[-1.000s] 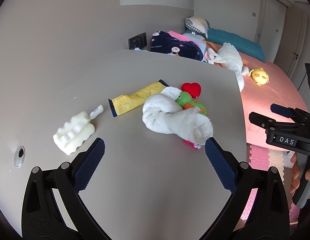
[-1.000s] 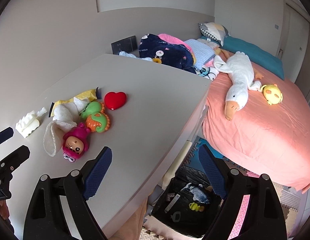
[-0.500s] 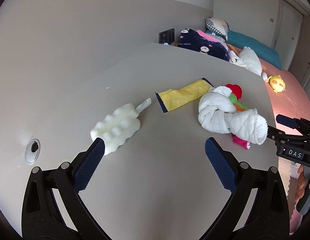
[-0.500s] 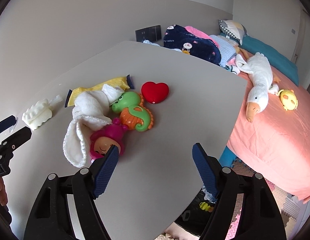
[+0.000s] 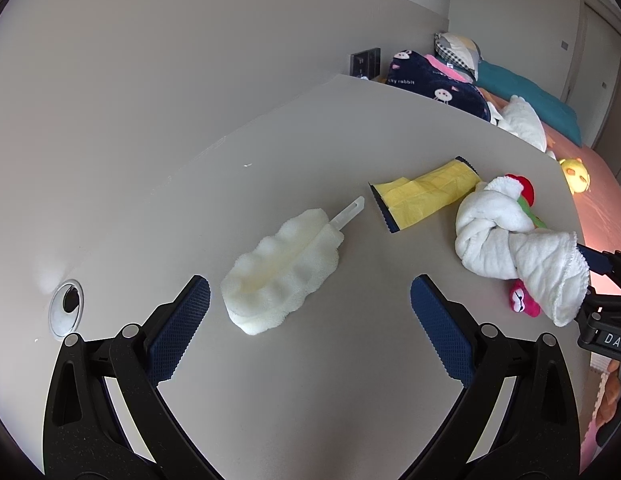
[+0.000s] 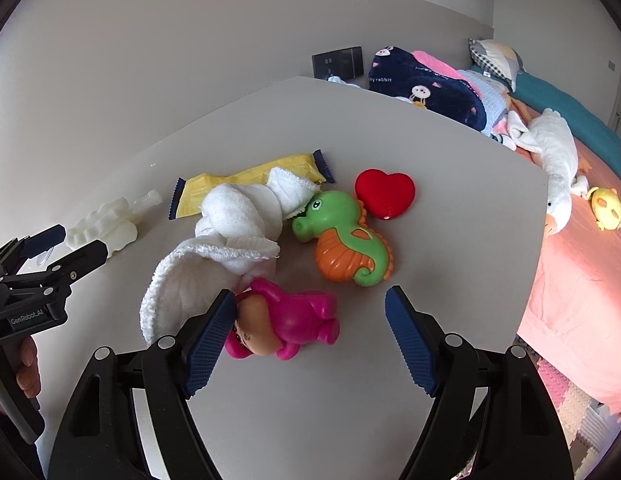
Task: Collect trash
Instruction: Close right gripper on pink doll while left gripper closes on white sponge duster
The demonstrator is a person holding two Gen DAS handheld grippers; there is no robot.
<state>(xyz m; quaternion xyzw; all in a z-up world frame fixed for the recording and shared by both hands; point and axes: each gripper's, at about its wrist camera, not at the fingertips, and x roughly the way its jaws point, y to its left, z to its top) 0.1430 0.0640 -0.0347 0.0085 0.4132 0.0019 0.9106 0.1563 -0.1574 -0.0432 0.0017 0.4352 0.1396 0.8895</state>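
Observation:
A white foam sponge with a clear plastic stem [image 5: 282,268] lies on the grey table [image 5: 310,392], just ahead of my left gripper [image 5: 310,284], which is open and apart from it. Beyond the sponge lies a yellow wrapper with dark blue ends [image 5: 426,196]. A twisted white towel [image 6: 230,236] rests against the wrapper [image 6: 246,176]. My right gripper [image 6: 310,292] is open over a pink doll [image 6: 294,316]. Its left pad sits at the doll's head and its right pad is well clear. The left gripper [image 6: 76,240] shows at that view's left edge, near the sponge [image 6: 106,228].
A green and orange seahorse toy [image 6: 342,236] and a red heart [image 6: 384,192] lie beside the towel. A round cable hole [image 5: 66,306] is at the table's left. Past the table's right edge is a pink bed [image 6: 582,280] with a goose plush [image 6: 556,152].
Both grippers have moved left across the table and come lower. The sponge now lies just ahead of the left fingers. The right jaws have narrowed slightly and now straddle the pink doll.

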